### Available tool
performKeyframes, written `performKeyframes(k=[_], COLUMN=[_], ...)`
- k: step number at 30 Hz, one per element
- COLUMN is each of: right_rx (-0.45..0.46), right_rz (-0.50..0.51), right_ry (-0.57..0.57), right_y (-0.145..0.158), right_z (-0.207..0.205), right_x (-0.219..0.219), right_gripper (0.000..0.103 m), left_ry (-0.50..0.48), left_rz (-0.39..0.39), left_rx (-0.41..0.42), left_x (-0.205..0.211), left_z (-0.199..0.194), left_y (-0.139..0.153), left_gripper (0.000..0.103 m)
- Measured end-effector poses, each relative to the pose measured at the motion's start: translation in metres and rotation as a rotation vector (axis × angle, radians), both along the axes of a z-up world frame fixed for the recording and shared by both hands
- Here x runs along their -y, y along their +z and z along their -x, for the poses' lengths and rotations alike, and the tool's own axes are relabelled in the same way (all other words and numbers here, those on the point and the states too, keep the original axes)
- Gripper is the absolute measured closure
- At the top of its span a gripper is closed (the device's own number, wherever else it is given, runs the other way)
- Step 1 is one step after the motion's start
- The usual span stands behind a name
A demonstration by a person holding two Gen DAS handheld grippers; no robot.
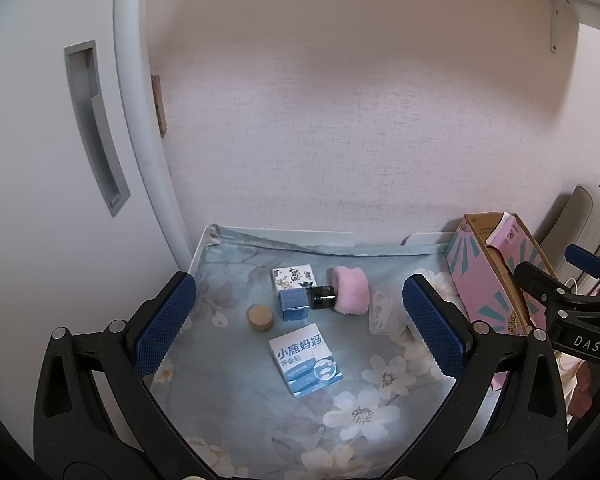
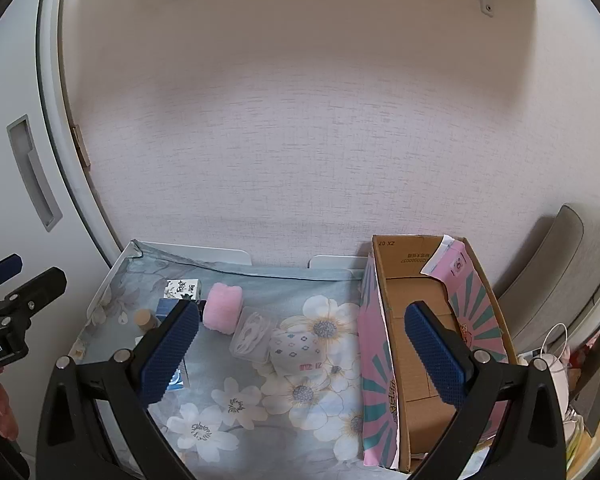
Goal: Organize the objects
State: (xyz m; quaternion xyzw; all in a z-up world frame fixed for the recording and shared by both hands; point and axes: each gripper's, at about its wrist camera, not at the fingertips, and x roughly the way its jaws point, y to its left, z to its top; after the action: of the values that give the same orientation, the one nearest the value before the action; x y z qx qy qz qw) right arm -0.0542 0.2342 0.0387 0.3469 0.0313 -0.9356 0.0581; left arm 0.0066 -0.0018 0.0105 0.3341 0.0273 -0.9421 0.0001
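Observation:
On the floral cloth (image 1: pixel 236 392) lie a blue-and-white box with Chinese text (image 1: pixel 305 359), a round wooden lid (image 1: pixel 260 318), a small blue cube box (image 1: pixel 295 304), a patterned white box (image 1: pixel 293 276), a dark bottle (image 1: pixel 322 297), a pink fluffy roll (image 1: pixel 350 290) and a clear plastic packet (image 1: pixel 384 310). My left gripper (image 1: pixel 298 330) is open and empty above them. My right gripper (image 2: pixel 302 354) is open and empty, over a small patterned white pack (image 2: pixel 296 350). The pink cardboard box (image 2: pixel 428 344) stands open and empty on the right.
A white cabinet door with a recessed handle (image 1: pixel 94 128) stands at the left. The wall (image 1: pixel 340 120) is behind the tray's white rim (image 1: pixel 284 236). A grey cushion (image 2: pixel 556 280) and clutter lie right of the pink box.

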Motion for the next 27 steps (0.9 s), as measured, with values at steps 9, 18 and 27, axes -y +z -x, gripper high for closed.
performKeyframes(k=[9, 18, 27], right_rx=[0.002, -0.001, -0.011], right_rz=[-0.002, 0.0, 0.0], right_ry=[0.004, 0.003, 0.001], right_y=[0.0002, 0.002, 0.0056], right_z=[-0.0003, -0.0012, -0.0039], right_x=[0.0029, 0.0025, 0.004], right_gripper=[0.001, 0.001, 0.001], left_ry=[0.033, 0.042, 0.045], left_rz=[0.009, 0.012, 0.027], left_rx=[0.009, 0.006, 0.004], left_x=[-0.0011, -0.0012, -0.0049], left_z=[0.0, -0.0003, -0.0023], left_y=[0.0002, 0.0007, 0.0043], left_gripper=[0.0, 0.0, 0.0])
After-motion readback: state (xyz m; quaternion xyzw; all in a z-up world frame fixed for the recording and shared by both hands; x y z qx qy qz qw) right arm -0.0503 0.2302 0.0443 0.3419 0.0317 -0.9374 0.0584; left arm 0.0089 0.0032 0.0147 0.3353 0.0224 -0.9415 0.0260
